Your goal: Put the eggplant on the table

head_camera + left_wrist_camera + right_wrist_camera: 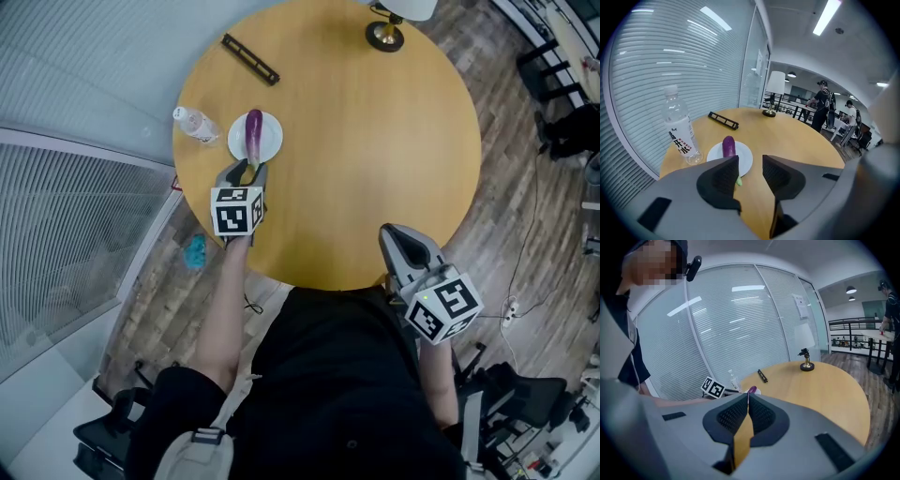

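Eggplant [254,134] lies on plate [273,148], upper left of head view, not yet on bare surface [375,159]. Left tool [246,174] just below plate, jaws apart, nothing gripped. Right tool [394,234] lower right, clenched, empty. Step: straddle eggplant mid-body (skin looks slick), close gently, lift clear of plate. Left gripper view shows green stem [738,182] end nearest jaws, bottle [678,125] upright beside plate; head view hides stem.
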A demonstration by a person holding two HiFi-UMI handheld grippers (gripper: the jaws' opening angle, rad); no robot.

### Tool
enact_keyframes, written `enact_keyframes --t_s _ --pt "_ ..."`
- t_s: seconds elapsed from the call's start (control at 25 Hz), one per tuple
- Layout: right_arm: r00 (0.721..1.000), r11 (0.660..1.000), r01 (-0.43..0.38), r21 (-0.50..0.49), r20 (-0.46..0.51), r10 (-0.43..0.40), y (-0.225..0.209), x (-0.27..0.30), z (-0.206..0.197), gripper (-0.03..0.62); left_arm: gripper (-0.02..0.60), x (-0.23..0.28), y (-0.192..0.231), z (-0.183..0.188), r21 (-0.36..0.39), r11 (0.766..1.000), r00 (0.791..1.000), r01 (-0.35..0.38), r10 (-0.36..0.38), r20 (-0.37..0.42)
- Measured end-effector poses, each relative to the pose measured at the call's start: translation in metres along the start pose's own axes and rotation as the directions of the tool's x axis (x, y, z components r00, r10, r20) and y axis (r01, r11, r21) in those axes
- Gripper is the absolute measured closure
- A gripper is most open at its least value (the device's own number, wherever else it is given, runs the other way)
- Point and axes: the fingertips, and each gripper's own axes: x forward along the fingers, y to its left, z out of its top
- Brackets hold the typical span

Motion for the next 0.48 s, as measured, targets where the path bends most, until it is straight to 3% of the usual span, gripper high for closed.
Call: enact_keyframes --t_s 0.24,0.48 --pt "1.000 1.000 -0.006 0.005 0.012 0.006 0.003 -0.008 -0.005 0.576 0.494 -0.022 -0.021 0.002 0.054 0.999 0.998 -0.008 0.005 0.057" --pt "1.000 1.000 -0.028 0.000 0.013 0.028 0.006 -0.015 -0.008 0.576 0.547 -0.047 -0.035 0.006 0.027 0.999 0.994 -0.019 0.016 0.104"
